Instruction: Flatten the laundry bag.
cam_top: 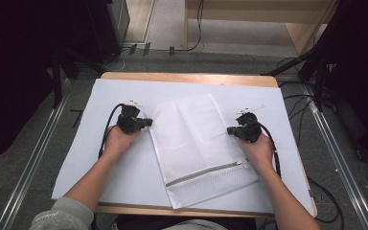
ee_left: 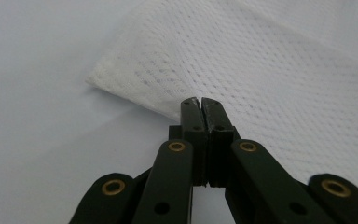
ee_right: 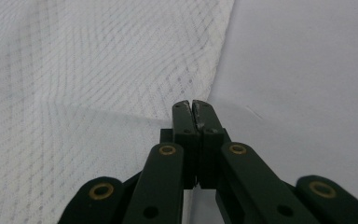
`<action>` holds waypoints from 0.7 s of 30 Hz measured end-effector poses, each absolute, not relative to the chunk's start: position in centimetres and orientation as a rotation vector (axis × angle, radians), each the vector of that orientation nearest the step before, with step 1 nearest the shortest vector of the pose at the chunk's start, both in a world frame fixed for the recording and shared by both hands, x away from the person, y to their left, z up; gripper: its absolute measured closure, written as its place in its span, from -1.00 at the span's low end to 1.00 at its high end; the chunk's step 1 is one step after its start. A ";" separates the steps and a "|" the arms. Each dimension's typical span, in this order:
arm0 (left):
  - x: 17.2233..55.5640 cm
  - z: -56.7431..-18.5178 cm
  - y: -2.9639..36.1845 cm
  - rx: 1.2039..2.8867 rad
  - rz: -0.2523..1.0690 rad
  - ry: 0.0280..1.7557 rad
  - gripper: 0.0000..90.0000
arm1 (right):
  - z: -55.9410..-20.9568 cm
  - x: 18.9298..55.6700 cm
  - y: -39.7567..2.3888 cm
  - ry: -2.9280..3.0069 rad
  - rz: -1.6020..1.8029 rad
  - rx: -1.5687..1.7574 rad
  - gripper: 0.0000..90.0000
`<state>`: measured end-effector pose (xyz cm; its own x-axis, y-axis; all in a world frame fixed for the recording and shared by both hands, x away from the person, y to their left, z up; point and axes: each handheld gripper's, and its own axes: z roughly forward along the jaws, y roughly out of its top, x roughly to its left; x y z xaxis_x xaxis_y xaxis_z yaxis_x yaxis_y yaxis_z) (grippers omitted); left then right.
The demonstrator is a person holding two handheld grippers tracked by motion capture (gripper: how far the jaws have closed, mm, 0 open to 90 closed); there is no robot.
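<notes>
A white mesh laundry bag with a grey zipper (cam_top: 199,146) lies flat on the white sheet covering the wooden table (cam_top: 124,163), turned a little askew, its zipper end towards the person; a crease across the upper part suggests it has been folded over once, though I cannot be sure from here. The left gripper (cam_top: 148,121) sits at the bag's left edge near the top corner; in the left gripper view its black jaws are pressed together right at the mesh border (ee_left: 191,70), and they seem to be pinching the fabric's edge, yet whether any cloth is truly caught between them I cannot tell. The right gripper (cam_top: 230,130) is at the opposite edge, jaws likewise together at the hem of the mesh (ee_right: 121,70); again the tips meet the fabric, but the grip itself is hidden. Both hands rest low on the sheet, well apart, the bag between them.

By my reckoning the work is at its start: both edges look taken up, nothing lifted yet; the fold or the carrying of the bag remains to be done.
</notes>
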<state>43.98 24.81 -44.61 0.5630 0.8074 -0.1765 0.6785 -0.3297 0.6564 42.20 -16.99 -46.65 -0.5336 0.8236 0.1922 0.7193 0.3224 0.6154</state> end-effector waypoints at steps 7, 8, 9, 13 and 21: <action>46.5 -44.1 25.5 2.061 0.222 1.210 1.00 | -46.5 41.8 -16.3 2.439 1.037 1.410 1.00; 46.9 -44.0 25.6 2.054 0.219 1.218 1.00 | -46.5 41.7 -16.1 2.442 1.049 1.410 1.00; 47.3 -43.9 25.8 2.045 0.214 1.218 1.00 | -46.5 41.7 -15.9 2.441 1.055 1.412 1.00; 48.7 -43.7 25.8 2.035 0.220 1.223 1.00 | -46.6 41.5 -15.2 2.450 1.076 1.405 1.00; 50.8 -43.8 26.3 2.022 0.221 1.235 1.00 | -46.6 41.5 -14.2 2.452 1.078 1.361 1.00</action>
<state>50.76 26.27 -43.83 0.5207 0.8243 -0.2223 0.6961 -0.2591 0.6696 41.45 -14.20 -46.64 -0.5821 0.7851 0.2116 0.6866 0.3353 0.6451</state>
